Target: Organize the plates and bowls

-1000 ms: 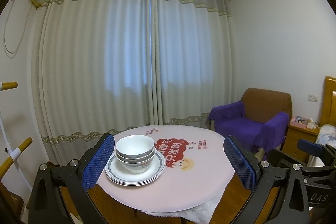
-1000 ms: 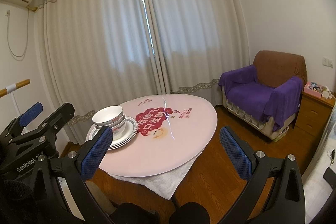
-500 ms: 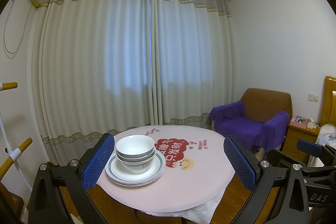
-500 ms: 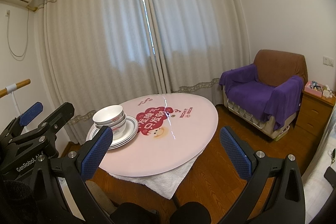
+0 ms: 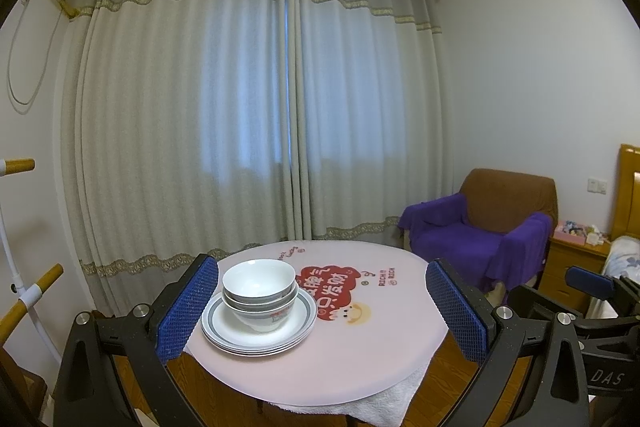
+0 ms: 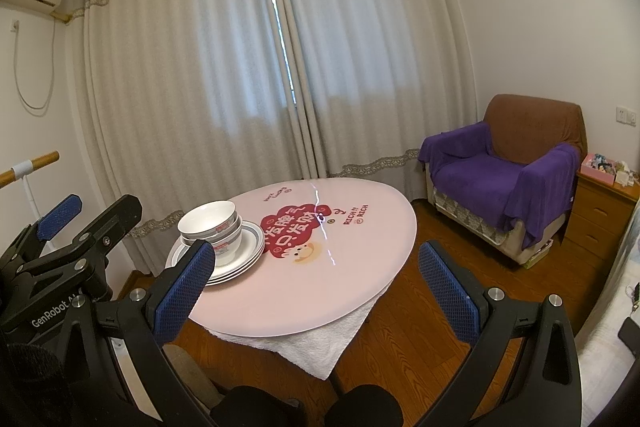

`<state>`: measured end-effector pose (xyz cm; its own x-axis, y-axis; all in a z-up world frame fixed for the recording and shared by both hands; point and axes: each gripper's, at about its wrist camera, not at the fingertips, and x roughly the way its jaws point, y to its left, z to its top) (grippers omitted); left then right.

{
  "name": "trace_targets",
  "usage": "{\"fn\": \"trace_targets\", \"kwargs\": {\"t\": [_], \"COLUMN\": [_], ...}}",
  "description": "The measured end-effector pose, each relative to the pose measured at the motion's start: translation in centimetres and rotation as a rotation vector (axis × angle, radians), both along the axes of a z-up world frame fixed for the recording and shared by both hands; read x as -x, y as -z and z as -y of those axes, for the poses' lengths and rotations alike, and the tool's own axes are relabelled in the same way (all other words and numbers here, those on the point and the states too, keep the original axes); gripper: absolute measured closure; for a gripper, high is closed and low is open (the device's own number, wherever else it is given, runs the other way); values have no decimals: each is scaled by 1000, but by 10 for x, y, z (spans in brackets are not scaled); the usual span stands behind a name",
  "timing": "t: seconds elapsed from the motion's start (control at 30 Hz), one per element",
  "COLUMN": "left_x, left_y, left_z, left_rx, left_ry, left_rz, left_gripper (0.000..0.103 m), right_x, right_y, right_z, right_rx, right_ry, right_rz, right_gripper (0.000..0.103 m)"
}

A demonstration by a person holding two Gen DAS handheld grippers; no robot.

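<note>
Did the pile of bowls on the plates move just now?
No. The bowls still sit stacked on the plates, just left of the red cartoon print on the table, as before.

Bare tabletop [image 5: 360, 347] beside stacked bowls [image 5: 260, 291]

A round pink table [image 5: 360, 355] carries stacked plates [image 5: 296, 327], with nested bowls [image 5: 260, 291] on them.

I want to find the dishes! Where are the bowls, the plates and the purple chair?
bowls [image 5: 259, 279], left wrist view, inside of the top bowl
plates [image 5: 296, 323], left wrist view, top plate's rim
purple chair [image 6: 476, 173], right wrist view, seat cushion
</note>
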<state>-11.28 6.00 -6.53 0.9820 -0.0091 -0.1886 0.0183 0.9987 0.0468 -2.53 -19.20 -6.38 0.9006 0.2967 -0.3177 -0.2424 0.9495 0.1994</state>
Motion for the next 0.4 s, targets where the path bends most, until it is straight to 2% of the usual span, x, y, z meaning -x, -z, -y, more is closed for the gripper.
{"fn": "trace_targets", "kwargs": {"t": [0.4], "left_x": [-3], "left_y": [2], "left_z": [17], "left_rx": [-26], "left_ry": [0], "left_rz": [2], "left_gripper": [1], "right_x": [-3], "right_y": [7], "right_z": [3], "right_rx": [-26], "right_ry": [11], "right_rz": [-8], "right_gripper": [0]}}
